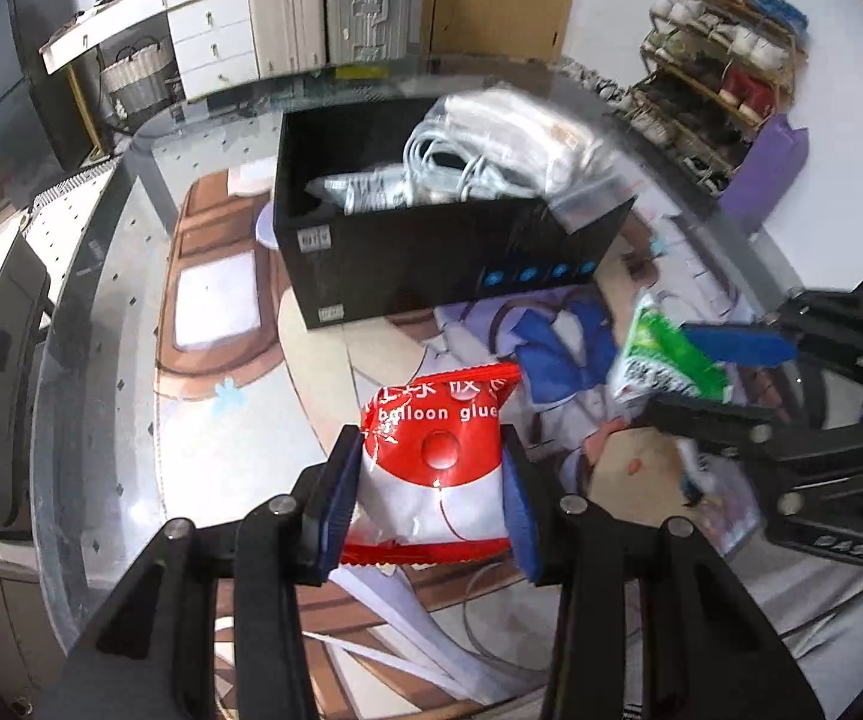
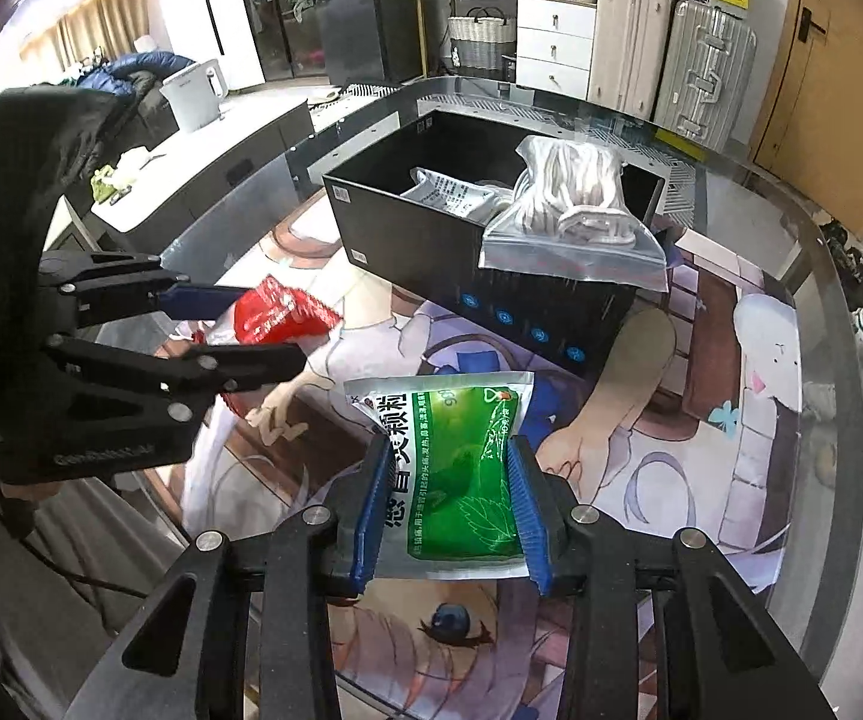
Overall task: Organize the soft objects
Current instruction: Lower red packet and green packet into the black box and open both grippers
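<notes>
Left claw (image 1: pixel 431 498) clamped on red pouch (image 1: pixel 437 450); right claw (image 2: pixel 449 510) clamped on green sachet (image 2: pixel 461 468); both held above worktop (image 2: pixel 821 312), near black box (image 2: pixel 431 252); box contents blurred, partly hidden behind walls

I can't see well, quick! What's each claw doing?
Left gripper: closed on the red balloon glue packet.
Right gripper: closed on the green packet.

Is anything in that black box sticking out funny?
Yes. The clear bag of white cords isn't fully inside the black box. It leans over the front wall, and its bottom edge hangs outside. The other packets lie inside.
</notes>
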